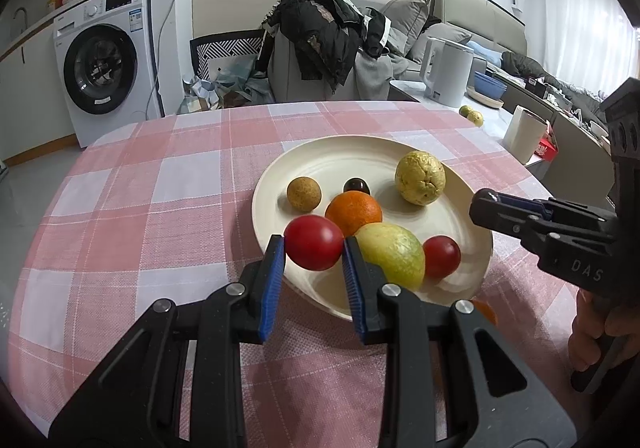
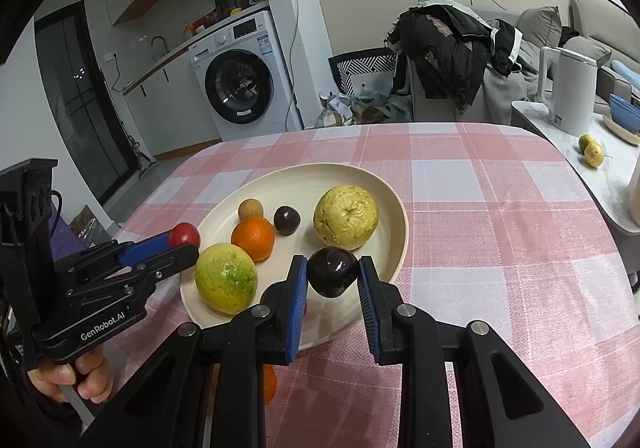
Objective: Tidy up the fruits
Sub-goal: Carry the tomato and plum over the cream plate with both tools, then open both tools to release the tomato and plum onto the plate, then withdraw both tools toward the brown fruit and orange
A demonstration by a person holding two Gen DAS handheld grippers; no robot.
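Around both loaded tools, fruit crowds the plate (image 1: 320,164).

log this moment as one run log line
left gripper: shut on red fruit | right gripper: shut on dark fruit | both over plate

Plate (image 2: 400,216) on table (image 2: 500,228) — fruits on it, kettle (image 2: 568,88) behind right.
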